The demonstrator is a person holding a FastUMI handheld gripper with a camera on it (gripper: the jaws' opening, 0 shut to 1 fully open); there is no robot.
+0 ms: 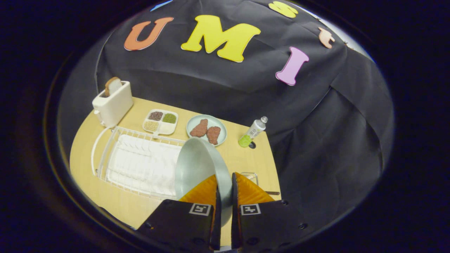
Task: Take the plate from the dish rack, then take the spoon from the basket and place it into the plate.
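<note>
Above the wooden table point(242, 154), your gripper point(225, 191) is pinching the plate point(197, 165) edge-on beside the dish rack point(140, 165).

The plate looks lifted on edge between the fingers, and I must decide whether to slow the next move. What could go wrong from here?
1. The gripper pinches only the rim of the plate, which stands tilted; it could swivel or slip.
2. The dish rack sits right beside the plate, so a low swing might snag its wires.
3. The basket lies just beyond the fingers, partly hidden; setting down blind could knock it.
</note>
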